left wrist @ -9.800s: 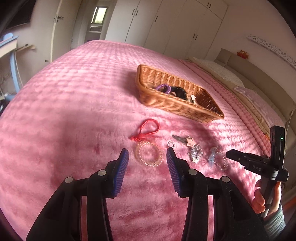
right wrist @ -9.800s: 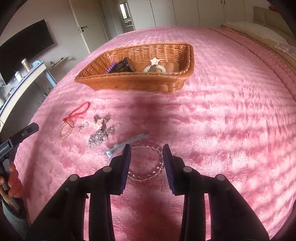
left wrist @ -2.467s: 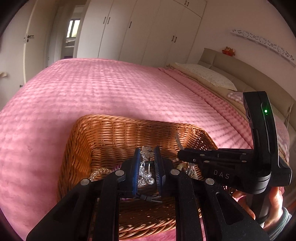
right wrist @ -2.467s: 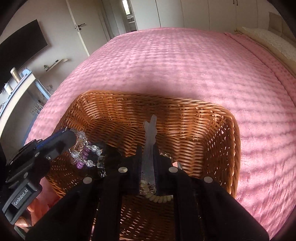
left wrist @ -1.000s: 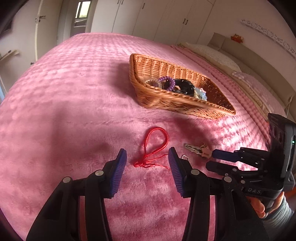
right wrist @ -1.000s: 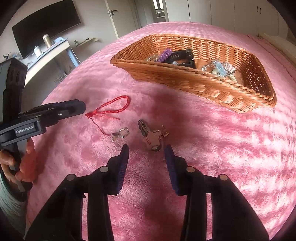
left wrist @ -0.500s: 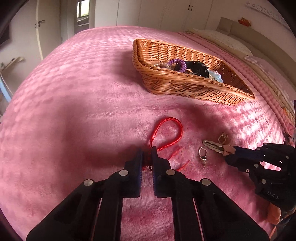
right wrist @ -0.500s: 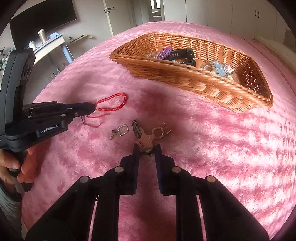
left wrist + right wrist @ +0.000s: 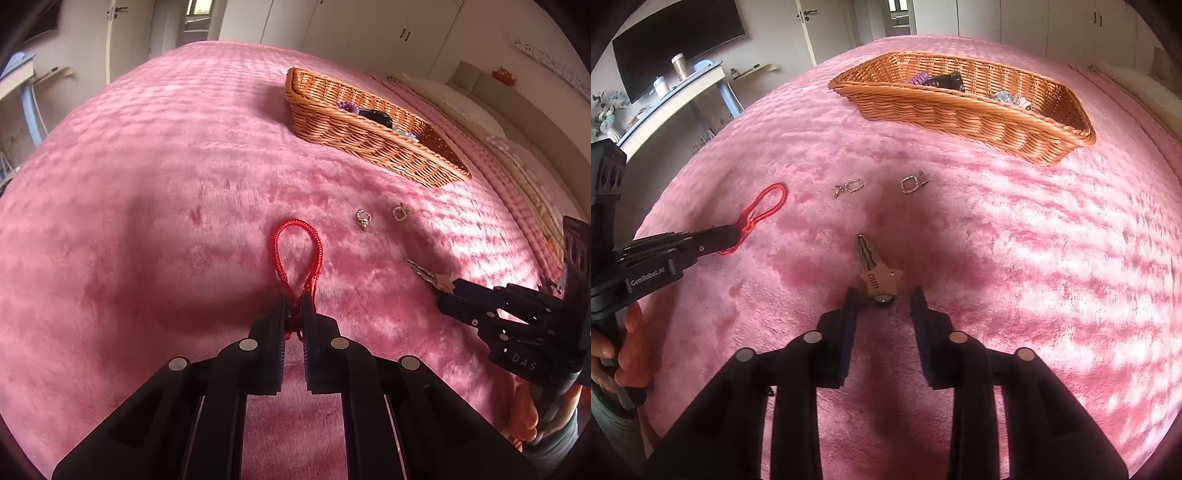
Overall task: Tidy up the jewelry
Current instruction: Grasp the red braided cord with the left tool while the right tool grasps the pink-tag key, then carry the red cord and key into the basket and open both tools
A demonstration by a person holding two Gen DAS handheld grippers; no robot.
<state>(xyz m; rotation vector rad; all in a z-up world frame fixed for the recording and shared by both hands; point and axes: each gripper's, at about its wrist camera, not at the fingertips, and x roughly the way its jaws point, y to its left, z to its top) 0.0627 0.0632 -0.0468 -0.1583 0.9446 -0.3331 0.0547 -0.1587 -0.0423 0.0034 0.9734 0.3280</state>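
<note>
Left gripper (image 9: 293, 308): my jaws are clamped on the knotted end of the red cord (image 9: 297, 251); its loop stretches out ahead of my fingertips across the pink blanket (image 9: 147, 184).
Red cord, other view: seen from my right gripper it lies far to the left, its tail pinched in the left tips, with loose strands trailing under them.
Right gripper (image 9: 884, 304): my jaws have just been opening and now stand apart; the hair clip (image 9: 877, 271) lies between the tips, its star end nearest me, and neither pad presses on it.
Hair clip: flat on the blanket, its metal prong pointing straight away from my right gripper toward the basket (image 9: 997, 122).
Two small earrings (image 9: 851, 186): ahead of my right gripper, beyond the clip's prong, one to the left and one to the right, well apart from each other, both short of the basket.
Basket: far ahead of both grippers, a little right of the left one; it holds a purple coil, something black and some pale pieces.
Hand (image 9: 624, 350): wrapped around the left gripper's handle, low at the left edge of my right view.
</note>
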